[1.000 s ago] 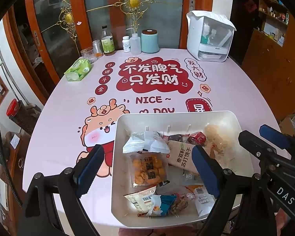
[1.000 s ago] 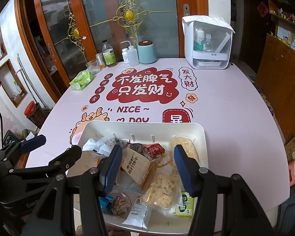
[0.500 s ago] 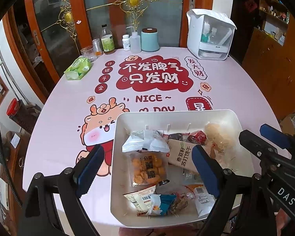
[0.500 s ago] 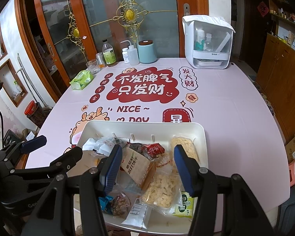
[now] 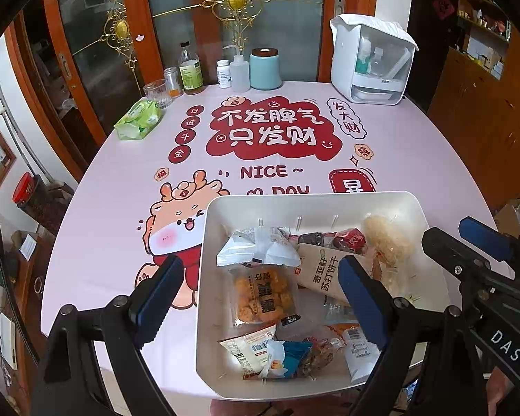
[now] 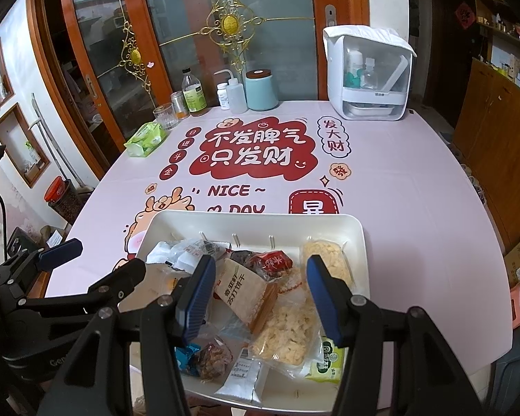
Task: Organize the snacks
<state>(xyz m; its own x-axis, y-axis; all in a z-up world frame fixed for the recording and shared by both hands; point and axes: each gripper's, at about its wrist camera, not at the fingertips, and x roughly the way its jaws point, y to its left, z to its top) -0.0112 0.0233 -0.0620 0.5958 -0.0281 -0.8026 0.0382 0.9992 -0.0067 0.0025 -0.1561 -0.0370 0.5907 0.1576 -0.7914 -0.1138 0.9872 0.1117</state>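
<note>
A white tray [image 5: 315, 204] full of mixed snack packets sits at the near edge of the pink table; it also shows in the right wrist view [image 6: 260, 220]. Inside are an orange-ball snack pack [image 5: 263, 294], a white cracker packet [image 5: 320, 272] [image 6: 241, 289], a red candy [image 6: 274, 263] and a clear bag of yellow puffs [image 6: 289, 326]. My left gripper [image 5: 260, 298] is open and empty above the tray's left part. My right gripper [image 6: 260, 298] is open and empty above the tray's middle.
At the table's far edge stand bottles [image 5: 190, 69], a teal canister [image 5: 265, 69], a glass [image 5: 156, 92] and a white dispenser box [image 5: 372, 59]. A green wipes pack [image 5: 138, 119] lies at far left. Wooden cabinets stand to the right.
Both views shift very slightly; the tray and snacks have not moved, and both grippers stay open.
</note>
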